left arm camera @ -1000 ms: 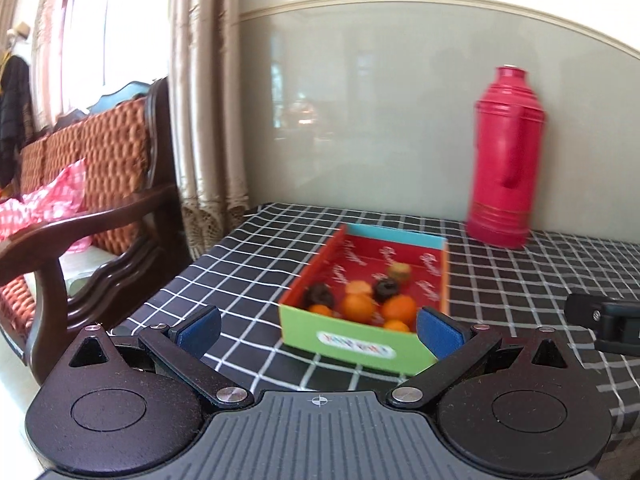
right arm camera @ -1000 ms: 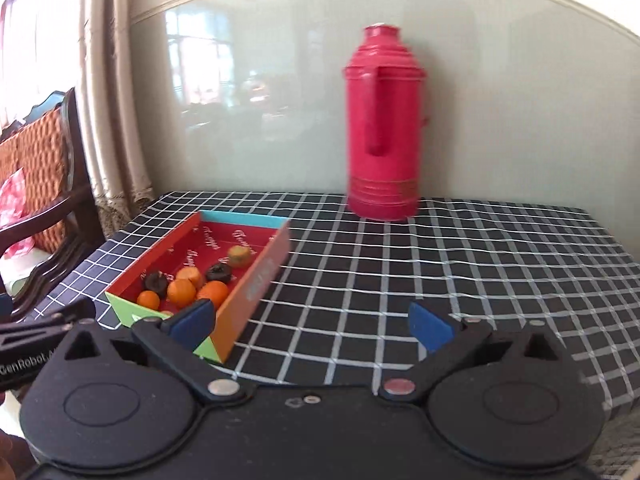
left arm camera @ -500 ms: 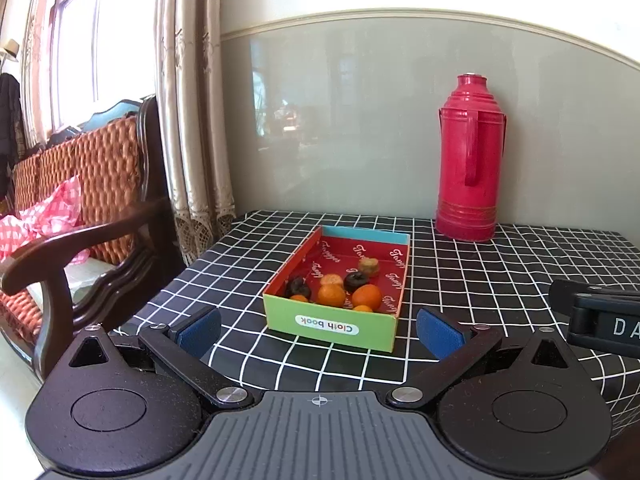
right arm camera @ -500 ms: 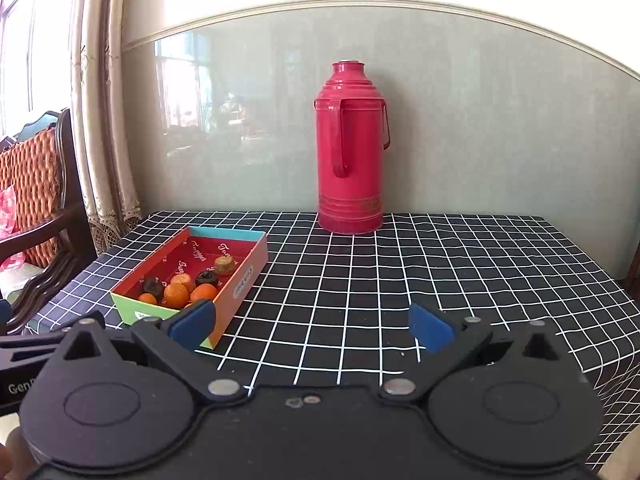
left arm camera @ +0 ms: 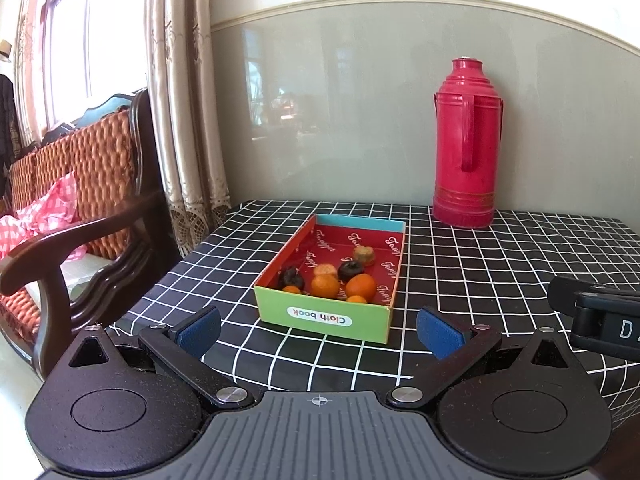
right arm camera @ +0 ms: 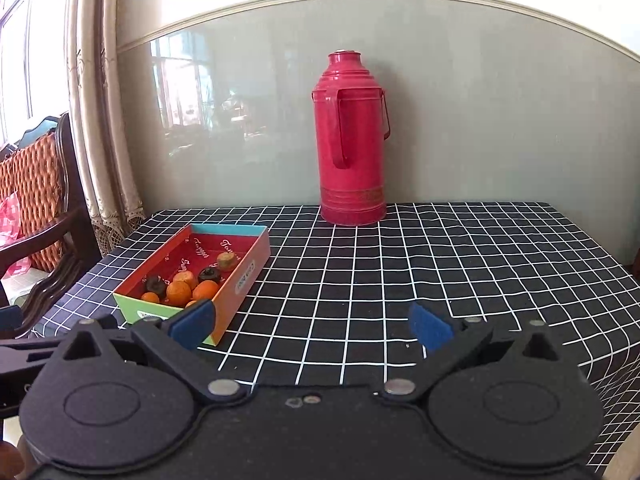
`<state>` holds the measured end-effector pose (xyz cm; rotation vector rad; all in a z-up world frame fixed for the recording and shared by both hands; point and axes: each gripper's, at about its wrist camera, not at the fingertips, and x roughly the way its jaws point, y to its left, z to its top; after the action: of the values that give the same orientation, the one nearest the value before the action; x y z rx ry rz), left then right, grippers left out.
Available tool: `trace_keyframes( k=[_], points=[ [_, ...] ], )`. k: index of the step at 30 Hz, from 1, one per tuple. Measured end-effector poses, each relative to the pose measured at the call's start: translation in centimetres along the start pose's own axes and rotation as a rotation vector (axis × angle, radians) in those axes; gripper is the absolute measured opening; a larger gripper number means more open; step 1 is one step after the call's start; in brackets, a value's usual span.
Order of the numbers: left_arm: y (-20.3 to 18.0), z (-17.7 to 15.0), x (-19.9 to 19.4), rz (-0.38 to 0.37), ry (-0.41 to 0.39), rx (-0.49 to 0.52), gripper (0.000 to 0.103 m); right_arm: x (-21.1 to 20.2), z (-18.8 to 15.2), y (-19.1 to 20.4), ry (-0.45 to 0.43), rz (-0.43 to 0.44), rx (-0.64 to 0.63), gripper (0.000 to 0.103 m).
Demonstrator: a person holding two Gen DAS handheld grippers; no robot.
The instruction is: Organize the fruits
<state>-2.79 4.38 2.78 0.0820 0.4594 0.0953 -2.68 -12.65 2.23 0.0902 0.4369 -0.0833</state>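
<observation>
A shallow cardboard box [left arm camera: 324,320] [right arm camera: 244,280] with a green front and red inside rests on the black checked tablecloth. Several small fruits lie in its near half: oranges [left arm camera: 361,286] [right arm camera: 179,292], dark shrivelled ones [left arm camera: 350,269] [right arm camera: 209,274] and a brownish one [left arm camera: 364,255] [right arm camera: 226,261]. My left gripper [left arm camera: 319,332] is open and empty, held back from the box's front wall. My right gripper [right arm camera: 311,322] is open and empty too, over bare cloth to the right of the box. Part of the right gripper's body [left arm camera: 600,320] shows in the left wrist view.
A tall red thermos flask [left arm camera: 466,148] [right arm camera: 352,140] stands at the back by the wall. A wooden armchair [left arm camera: 80,208] with an orange woven cushion sits off the table's left edge, beside curtains [left arm camera: 180,100]. The checked tablecloth [right arm camera: 440,272] stretches to the right of the box.
Both grippers have drawn back and up from the table. The box and flask look smaller and sit farther off. Both stay open.
</observation>
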Motion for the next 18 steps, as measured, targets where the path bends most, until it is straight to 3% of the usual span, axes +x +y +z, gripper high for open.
trace_keyframes(
  k=[18],
  points=[
    [-0.09, 0.44, 0.34, -0.009, 0.012, -0.010, 0.103, 0.34, 0.16, 0.26, 0.006, 0.008, -0.005, 0.097]
  ],
)
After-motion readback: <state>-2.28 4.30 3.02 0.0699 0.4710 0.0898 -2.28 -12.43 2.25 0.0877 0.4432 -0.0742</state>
